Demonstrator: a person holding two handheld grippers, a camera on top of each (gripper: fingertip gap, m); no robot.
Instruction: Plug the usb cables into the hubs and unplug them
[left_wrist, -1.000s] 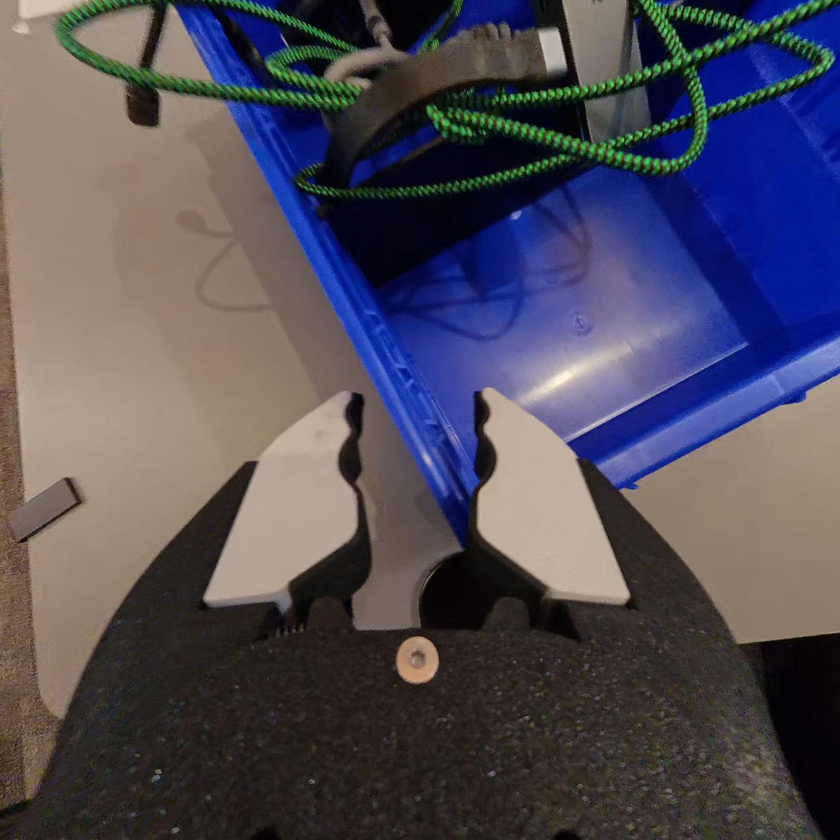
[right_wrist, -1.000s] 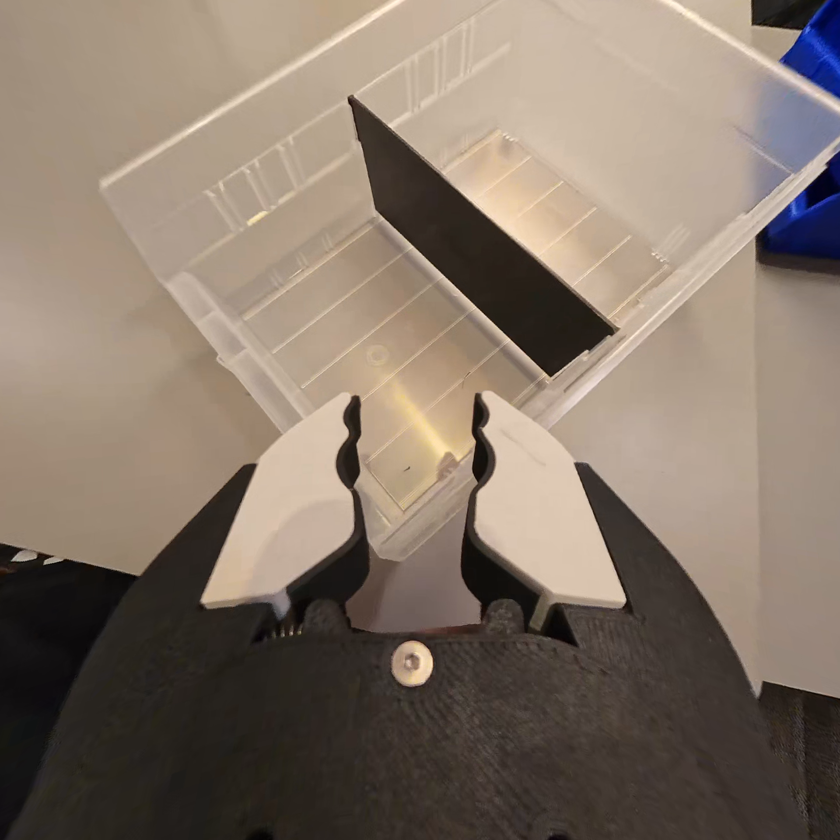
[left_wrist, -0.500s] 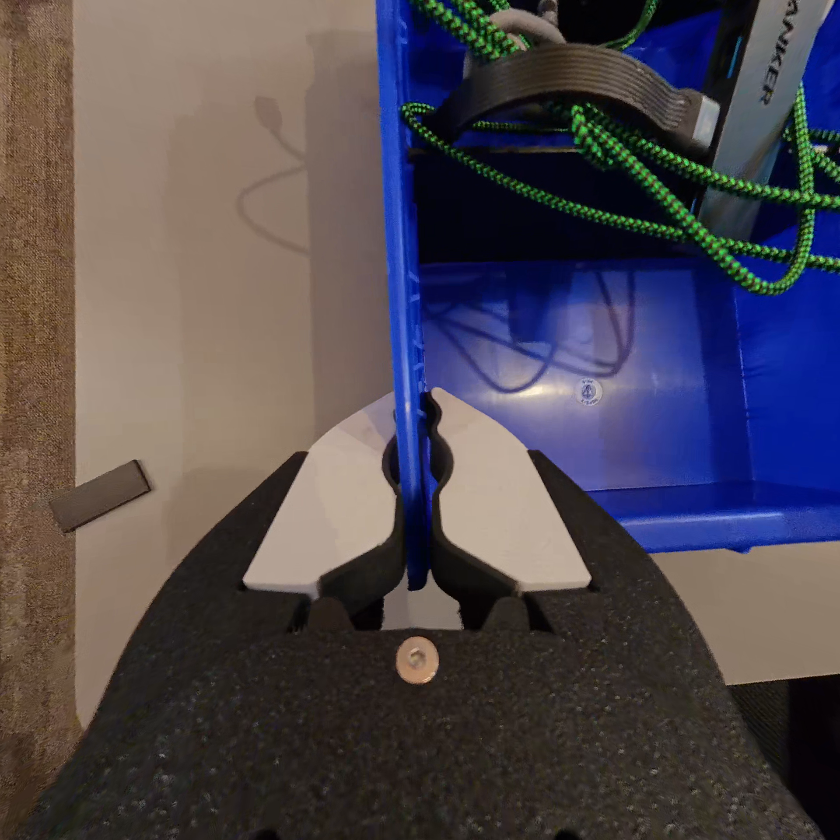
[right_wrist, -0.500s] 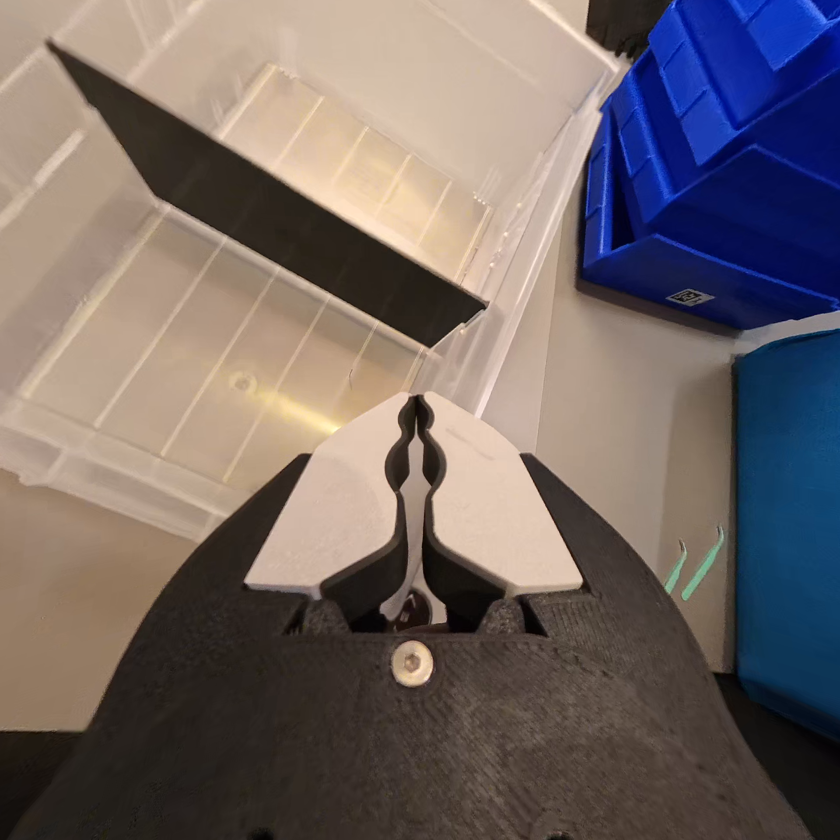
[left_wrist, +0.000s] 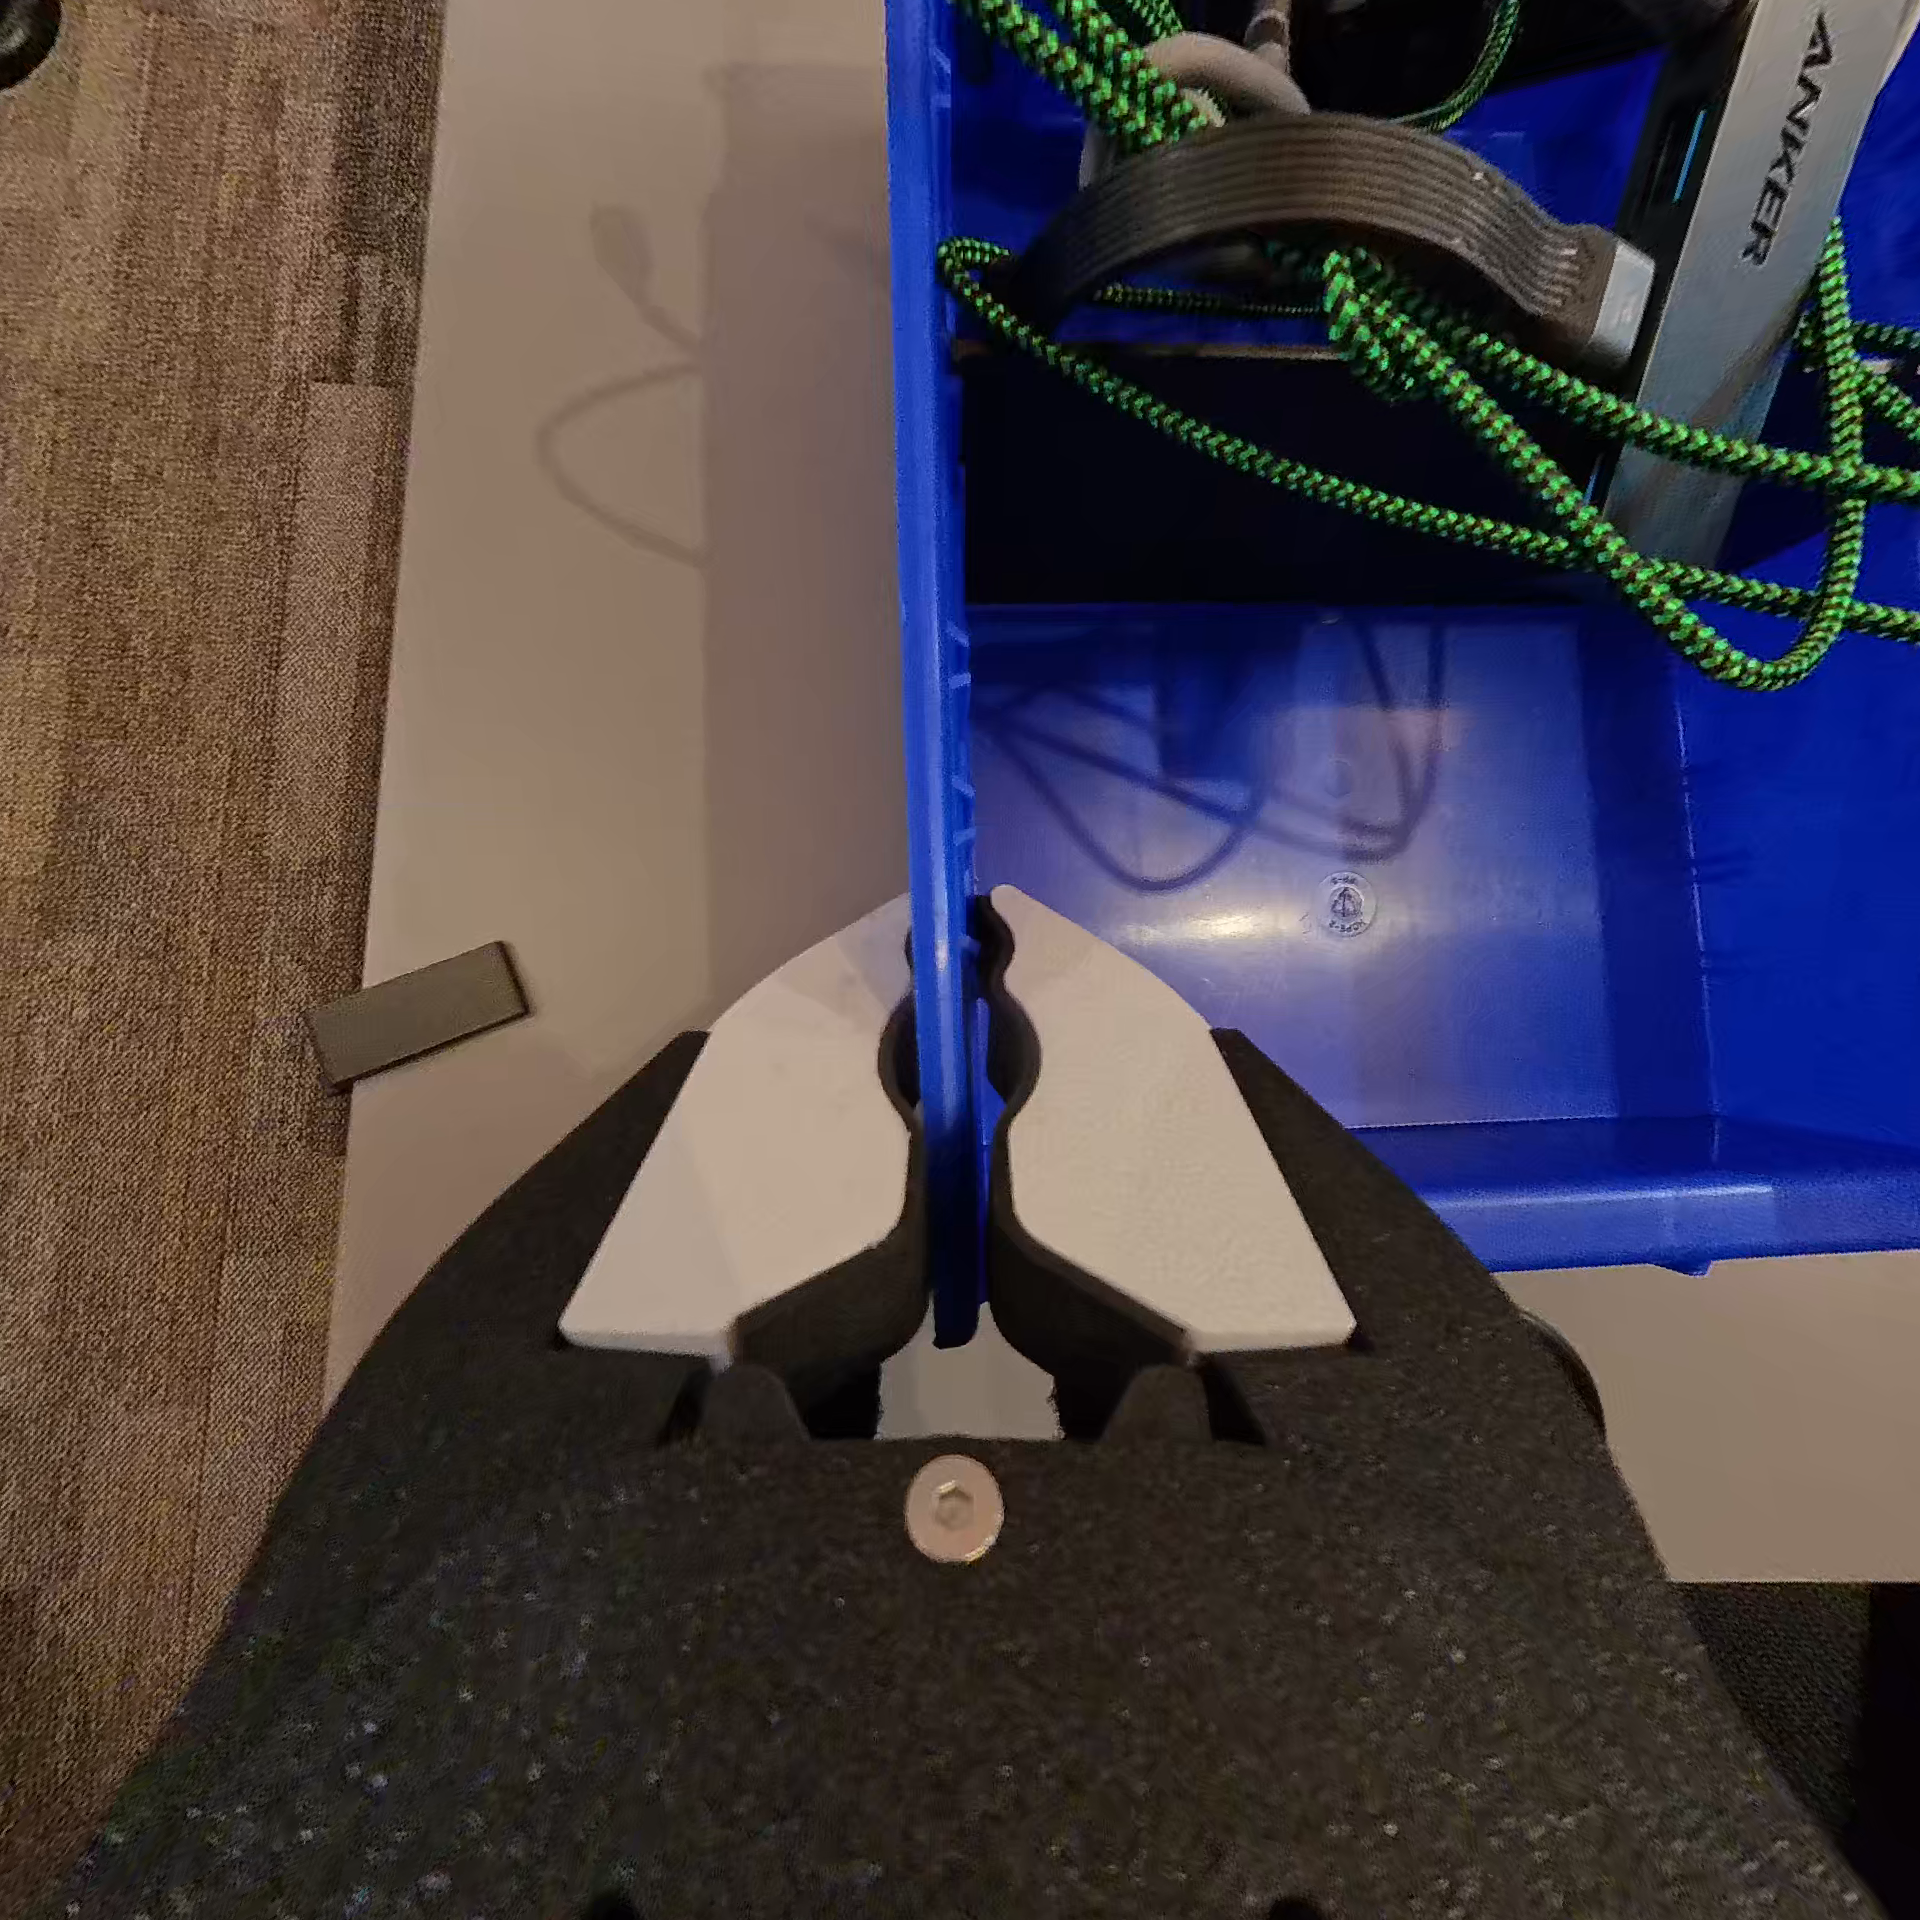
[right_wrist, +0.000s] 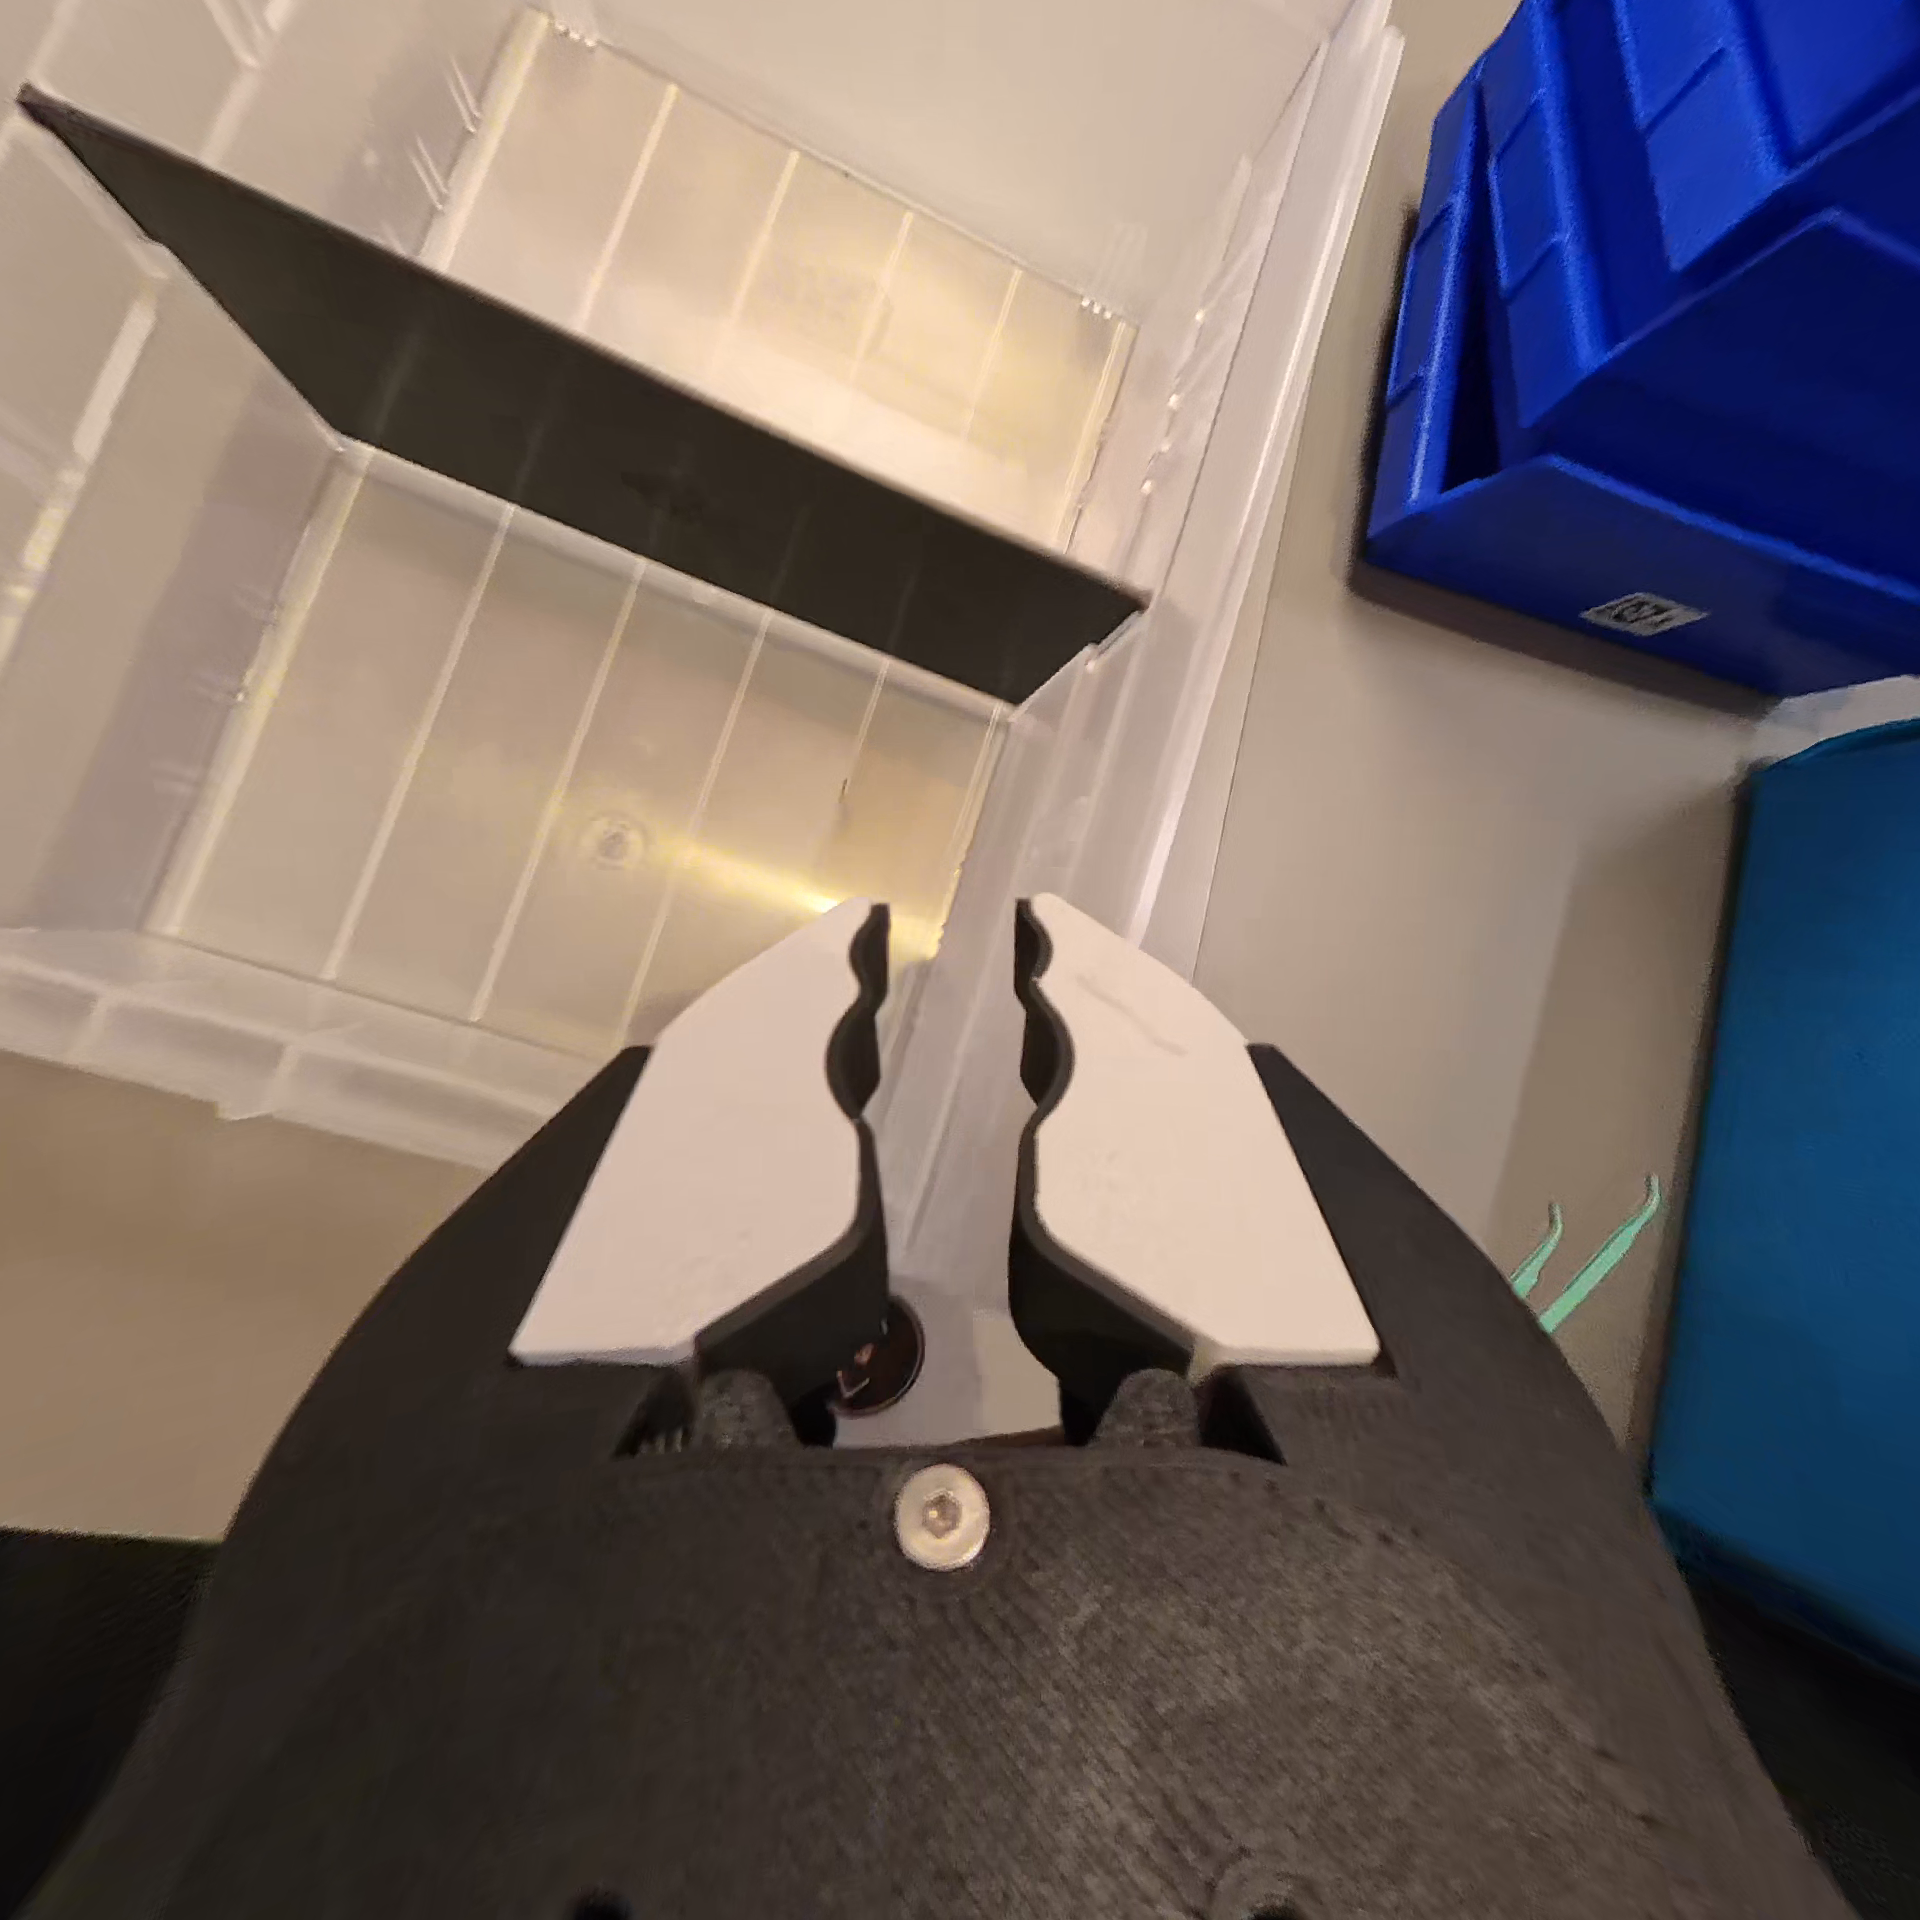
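Note:
In the left wrist view a blue bin (left_wrist: 925, 520) holds a green-and-black braided cable (left_wrist: 1455, 436), a black ribbed flat cable (left_wrist: 1299, 197) and a silver hub (left_wrist: 1745, 260) leaning at its far right. My left gripper (left_wrist: 951, 914) is shut on the bin's left wall near its front corner. In the right wrist view my right gripper (right_wrist: 951, 914) is open, and the right wall of a clear plastic bin (right_wrist: 1226, 520) runs between its fingers. The clear bin has a black divider (right_wrist: 623, 447), and I see nothing else in it.
The blue bin's near compartment (left_wrist: 1351, 987) has a bare floor. A small grey strip (left_wrist: 416, 1013) lies at the table's left edge beside brown carpet (left_wrist: 156, 727). Right of the clear bin are stacked blue bins (right_wrist: 1662, 364), a teal box (right_wrist: 1829, 1143) and green tweezers (right_wrist: 1590, 1268).
My left gripper closed on the blue bin's left wall and still holds it. My right gripper swung to the clear bin's right corner, closed there, and has now opened again.

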